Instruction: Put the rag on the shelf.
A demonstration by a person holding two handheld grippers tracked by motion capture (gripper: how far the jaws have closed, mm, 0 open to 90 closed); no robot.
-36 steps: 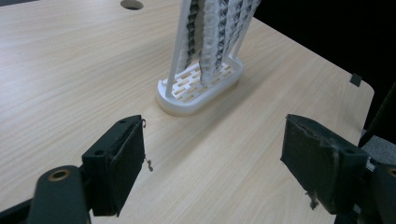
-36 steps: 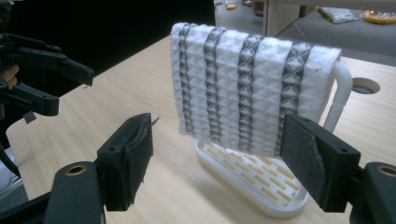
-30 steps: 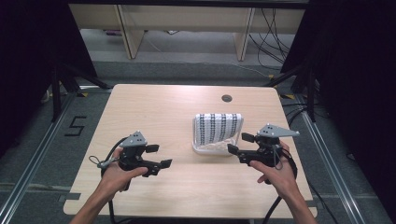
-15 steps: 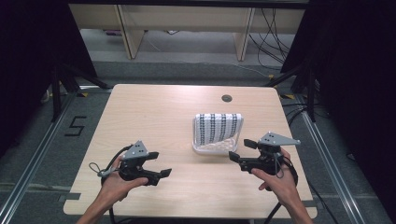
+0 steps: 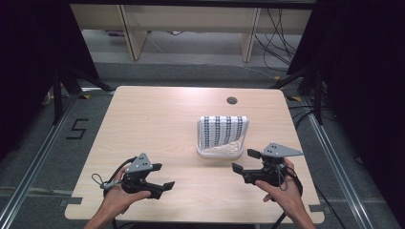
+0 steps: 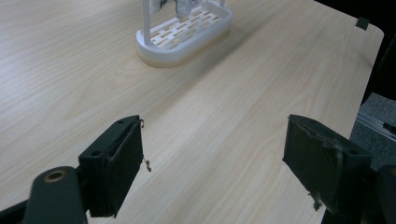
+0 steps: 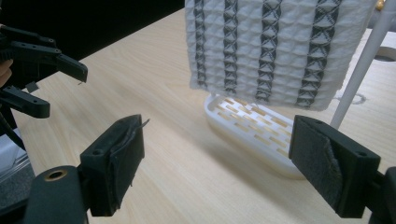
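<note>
A white slotted rack [image 5: 219,151] stands right of the table's middle, with a white towel with dark stripes [image 5: 223,131] draped over its rail. My left gripper [image 5: 162,176] is held open near the front left edge, well apart from the rack. Just right of and nearer than the rack base, my right gripper [image 5: 245,161] is open too. The left gripper view has my left gripper [image 6: 215,154] empty over bare wood, with the rack base [image 6: 187,32] far ahead. In the right gripper view my right gripper [image 7: 217,158] faces the towel [image 7: 275,46] and base [image 7: 252,126], with the left gripper [image 7: 56,86] off to the left.
The wooden table [image 5: 157,124] has a round cable hole [image 5: 232,100] near its far edge. A thin white rack post [image 7: 357,74] rises at the towel's right side. On the floor to the left is a marked "5" [image 5: 78,129].
Both hands have drawn their grippers back toward the table's near edge. The rack and towel have not moved.
</note>
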